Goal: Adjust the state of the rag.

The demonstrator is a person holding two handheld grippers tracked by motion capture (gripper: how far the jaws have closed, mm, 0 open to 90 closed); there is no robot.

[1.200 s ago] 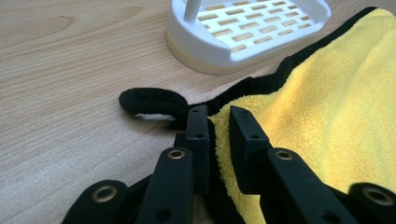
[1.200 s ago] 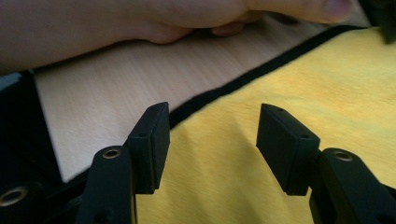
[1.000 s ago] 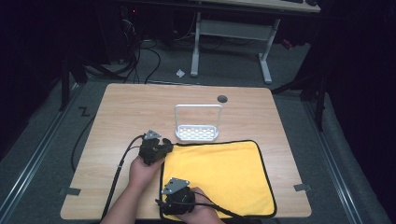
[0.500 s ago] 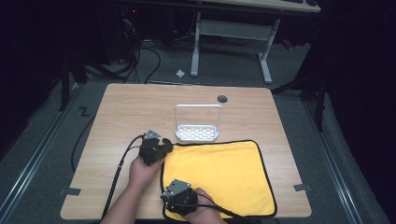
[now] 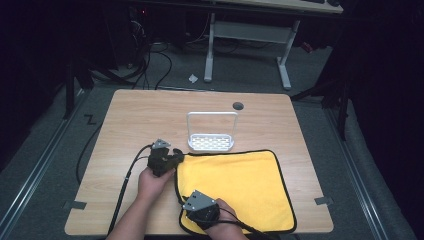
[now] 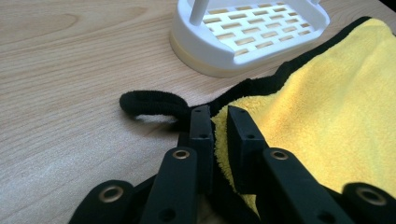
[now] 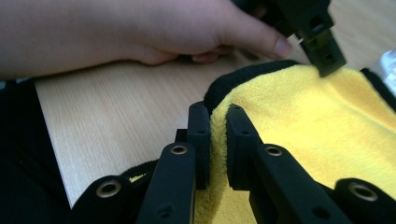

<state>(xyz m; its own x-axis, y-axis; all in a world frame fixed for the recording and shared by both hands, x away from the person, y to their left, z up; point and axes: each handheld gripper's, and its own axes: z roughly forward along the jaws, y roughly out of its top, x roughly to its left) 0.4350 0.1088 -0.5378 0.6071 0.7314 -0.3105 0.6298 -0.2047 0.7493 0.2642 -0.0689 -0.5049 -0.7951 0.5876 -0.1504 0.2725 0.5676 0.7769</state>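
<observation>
Here, a yellow cloth (image 5: 235, 187) edged in black is seen spread on the near right part of a light wooden table (image 5: 135, 115), viewed from above. The cloth is gripped at two places along its left side. The left gripper (image 5: 176, 159), held in the person's left hand (image 5: 150, 181), is clamped on the far left corner of the cloth; in the left gripper view its two black jaws are seen pressed close on a fold of yellow pile, with a small black hanging loop (image 6: 152, 103) lying on the wood just beyond them. The right gripper (image 5: 192, 216), held in the right hand (image 5: 227, 226) at the near edge of the table, is clamped on the near left part of the cloth; its jaws have just been closing, and in the right gripper view they are seen narrowed on a raised ridge of the black-edged cloth, which is lifted slightly off the wood there. Just beyond the far edge of the cloth, a white slotted plastic rack (image 5: 211, 141) with an upright loop handle is seen standing on the table. A dark round hole (image 5: 238, 106) is set in the tabletop farther back.
</observation>
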